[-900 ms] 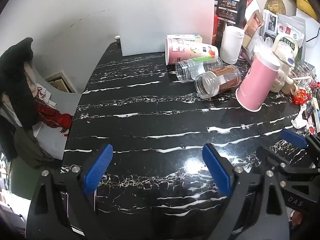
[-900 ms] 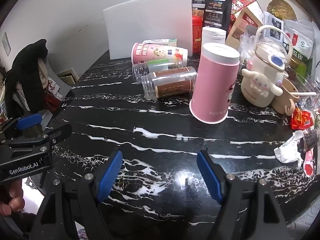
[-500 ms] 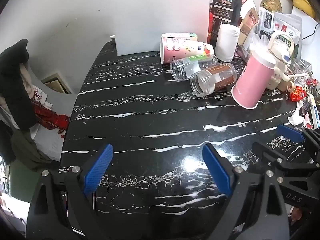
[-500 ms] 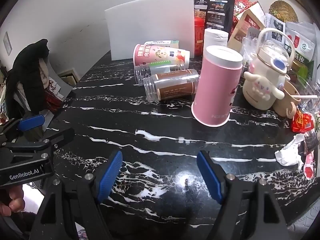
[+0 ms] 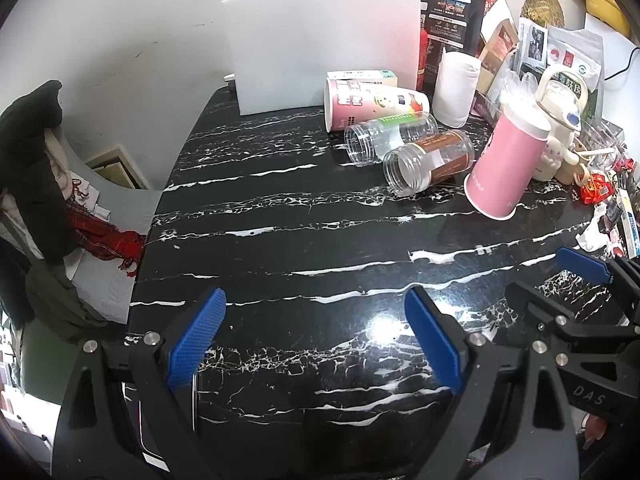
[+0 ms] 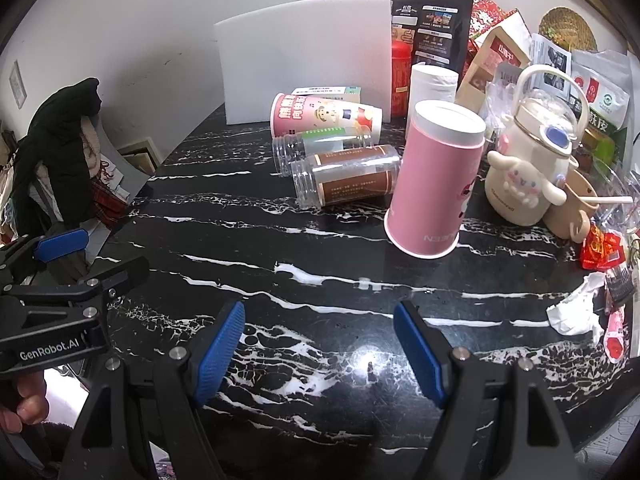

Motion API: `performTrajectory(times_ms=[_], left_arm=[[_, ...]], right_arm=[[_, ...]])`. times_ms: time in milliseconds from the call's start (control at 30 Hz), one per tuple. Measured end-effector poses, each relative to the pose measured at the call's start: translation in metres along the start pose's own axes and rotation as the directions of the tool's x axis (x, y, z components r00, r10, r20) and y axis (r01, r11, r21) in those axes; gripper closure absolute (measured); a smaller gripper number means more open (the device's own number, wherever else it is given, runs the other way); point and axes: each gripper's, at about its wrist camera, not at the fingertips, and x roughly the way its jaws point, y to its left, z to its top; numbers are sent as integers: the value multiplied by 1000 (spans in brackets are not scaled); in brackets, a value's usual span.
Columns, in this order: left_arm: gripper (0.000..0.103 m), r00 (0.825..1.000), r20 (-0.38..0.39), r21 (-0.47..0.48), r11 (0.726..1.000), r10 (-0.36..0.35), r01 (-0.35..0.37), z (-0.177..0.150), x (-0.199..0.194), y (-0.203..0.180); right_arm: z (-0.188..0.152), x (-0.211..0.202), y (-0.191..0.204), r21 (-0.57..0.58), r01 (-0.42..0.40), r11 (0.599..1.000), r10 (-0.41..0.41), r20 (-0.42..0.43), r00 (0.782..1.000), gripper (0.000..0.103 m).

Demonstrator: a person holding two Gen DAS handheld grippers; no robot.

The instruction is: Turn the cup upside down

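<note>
A tall pink paper cup (image 6: 434,180) stands mouth-down on the black marble table (image 6: 280,248), its white base on top; it also shows in the left wrist view (image 5: 506,164) at the right. My right gripper (image 6: 320,344) is open and empty over the near table, well short of the cup. My left gripper (image 5: 316,340) is open and empty near the front edge, left of the right gripper (image 5: 584,292). The left gripper also shows at the left of the right wrist view (image 6: 64,276).
A printed pink cup (image 6: 324,116) and two clear plastic jars (image 6: 346,180) lie on their sides behind the pink cup. A white foam board (image 6: 304,64) stands at the back. A cream kettle (image 6: 528,176), packets and wrappers (image 6: 600,248) crowd the right side.
Both grippers have drawn back a little and risen, so the cups and jars look slightly farther off. Both stay open. Nothing on the table has moved.
</note>
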Motion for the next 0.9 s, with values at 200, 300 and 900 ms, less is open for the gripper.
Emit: performTrajectory(times_ms=[200,300,900], left_arm=[[12,1000,1,1,1000,-1,1,0,-2,0],[12,1000,3,6,1000,1,-1,-2,-6,0],[12,1000,-2,21,1000,7,-7,-2,-7,-6]], right_arm=[[-1,-3,2,-10,0,1000,0,0,1000,26],[0,-4,3,-11,0,1000,0,1,1000,26],[-2,-6,4,-12,-2,1000,2,2,1000,26]])
